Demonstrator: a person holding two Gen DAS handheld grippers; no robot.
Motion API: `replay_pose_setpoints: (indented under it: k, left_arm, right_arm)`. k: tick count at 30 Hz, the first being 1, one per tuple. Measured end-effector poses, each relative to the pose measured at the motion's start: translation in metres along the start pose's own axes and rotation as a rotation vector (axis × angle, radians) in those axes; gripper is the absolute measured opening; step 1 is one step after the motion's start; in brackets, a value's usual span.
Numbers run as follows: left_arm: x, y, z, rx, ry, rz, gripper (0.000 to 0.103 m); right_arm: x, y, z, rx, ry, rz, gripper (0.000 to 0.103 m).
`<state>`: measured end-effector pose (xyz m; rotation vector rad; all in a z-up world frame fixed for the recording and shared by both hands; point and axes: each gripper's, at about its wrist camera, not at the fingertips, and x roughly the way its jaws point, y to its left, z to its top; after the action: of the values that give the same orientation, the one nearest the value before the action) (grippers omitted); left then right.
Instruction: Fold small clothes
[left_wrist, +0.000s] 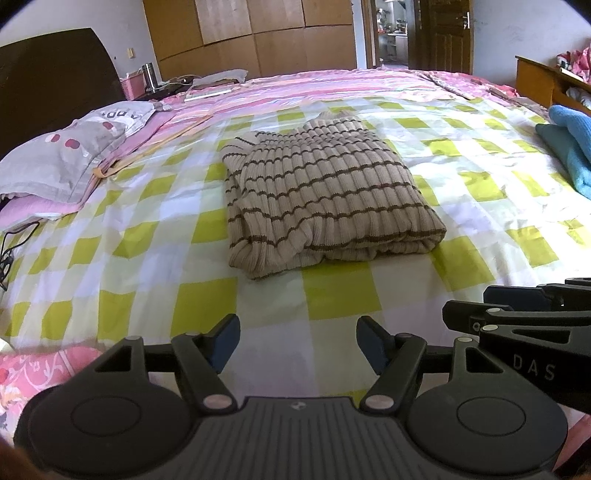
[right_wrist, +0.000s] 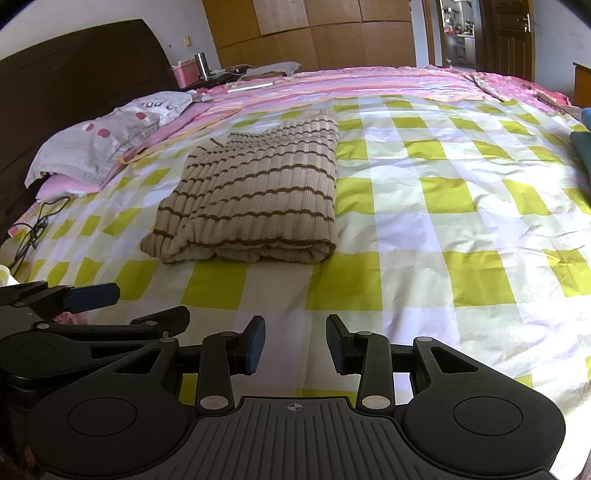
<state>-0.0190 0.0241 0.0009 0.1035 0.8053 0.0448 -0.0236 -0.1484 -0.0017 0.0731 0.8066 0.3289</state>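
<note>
Striped sweater (left_wrist: 325, 192) lay folded mid-bed on the green-check sheet (left_wrist: 147, 236), far of both my grippers. Left gripper (left_wrist: 297, 343): jaws wide, holding nothing. Right gripper (right_wrist: 295, 341): jaws apart, narrower, holding nothing. Blue garment (left_wrist: 569, 147) at far right edge.

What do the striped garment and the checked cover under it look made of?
Sweater: looks like ribbed knit, matte beige with thin brown stripes; the vertical ribs and thick, soft folded edge show it. Bedcover: looks like thin woven cloth, perhaps cotton, with fine creases and a slight sheen.
</note>
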Motion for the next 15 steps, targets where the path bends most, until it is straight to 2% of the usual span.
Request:
replay_pose_setpoints:
  k: [15]
  left_arm:
    - [-0.0008, 0.0002, -0.0010, -0.017, 0.018, 0.001, 0.074]
  right_arm:
    - [-0.0019, 0.0009, -0.0015, 0.001, -0.002, -0.001, 0.036]
